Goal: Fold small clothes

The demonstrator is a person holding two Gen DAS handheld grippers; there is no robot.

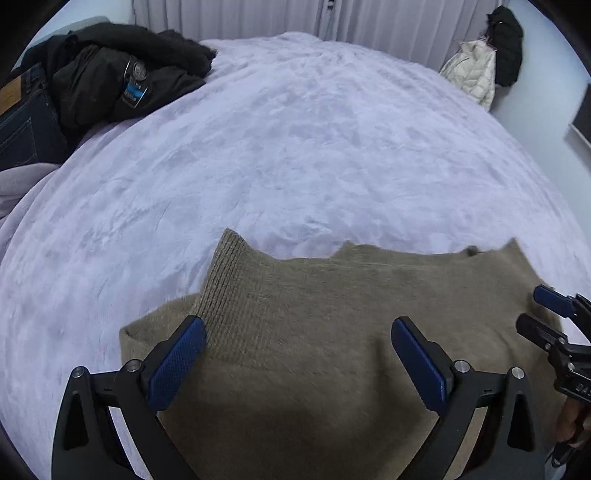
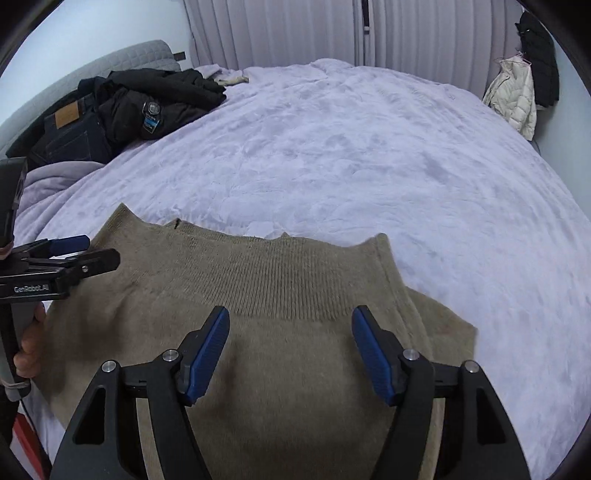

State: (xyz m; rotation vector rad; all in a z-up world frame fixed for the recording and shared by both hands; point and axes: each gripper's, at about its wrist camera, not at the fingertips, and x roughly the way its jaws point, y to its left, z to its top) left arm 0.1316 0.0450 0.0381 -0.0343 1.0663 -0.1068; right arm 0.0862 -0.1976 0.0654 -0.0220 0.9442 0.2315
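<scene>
A khaki knit garment (image 1: 314, 332) lies folded on the pale lilac bedspread (image 1: 295, 147), its ribbed band turned over on top. My left gripper (image 1: 297, 326) hovers over its left part, open, nothing between the blue pads. In the right wrist view the same garment (image 2: 295, 288) fills the near middle, ribbed band across it. My right gripper (image 2: 290, 317) hangs above the band, open and empty. Each gripper shows in the other's view: the right gripper (image 1: 535, 306) at the right edge, the left gripper (image 2: 99, 251) at the left edge, held by a hand (image 2: 31, 350).
A heap of black jackets (image 1: 122, 74) and dark jeans (image 1: 26, 125) lies at the bed's far left, also seen as black jackets (image 2: 155, 99). A white puffer coat (image 2: 513, 99) and dark clothes hang at the far right. Curtains (image 2: 295, 33) line the back wall.
</scene>
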